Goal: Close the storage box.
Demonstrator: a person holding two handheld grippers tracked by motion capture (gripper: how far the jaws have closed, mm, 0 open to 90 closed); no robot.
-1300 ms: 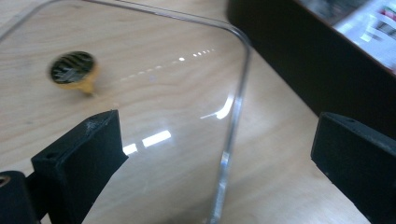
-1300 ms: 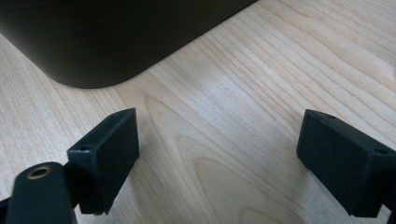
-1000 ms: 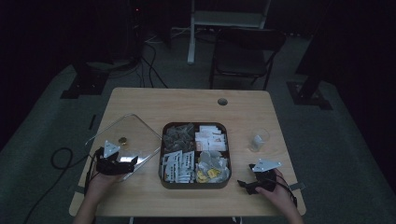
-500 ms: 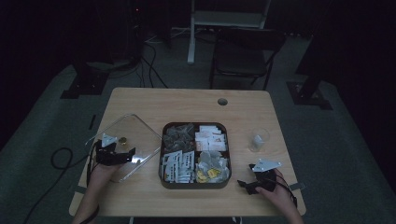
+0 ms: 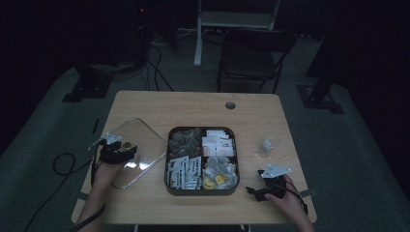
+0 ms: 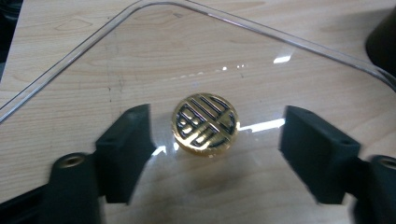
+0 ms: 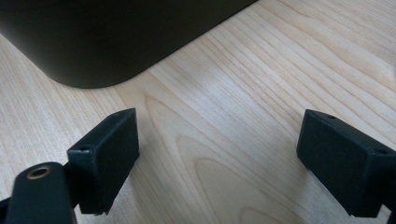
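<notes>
My left gripper (image 6: pixel 215 154) sits over the clear, flat, round-cornered plastic lid (image 5: pixel 140 145), which lies on the pale wooden table (image 5: pixel 193 108) just left of the dark square tray (image 5: pixel 202 193). In the left gripper view the two black jaws stand either side of the round gold knob with a black line pattern (image 6: pixel 206 123) at the lid's middle. The jaws have just been closing, and the knob is between them. A gap shows on each side, wider on the right in that view, so the pads are not yet pressing on it. The lid lies flat on the wood, and its raised edge curves across the top of that view.

In the high view my left gripper (image 5: pixel 117 152) is over the lid's left part, with my hand behind it at the table's left edge.

My right gripper (image 7: pixel 219 158) has its jaws wide apart with nothing between them, only bare wood grain. A rounded corner of the dark tray (image 7: pixel 112 42) shows above the jaws, near but not touching. In the high view my right gripper (image 5: pixel 263 188) rests low at the tray's near right corner.

The tray has four compartments holding sachets and packets; I cannot read them. A small clear glass cup (image 5: pixel 267 145) stands to the tray's right, well apart from both grippers.
</notes>
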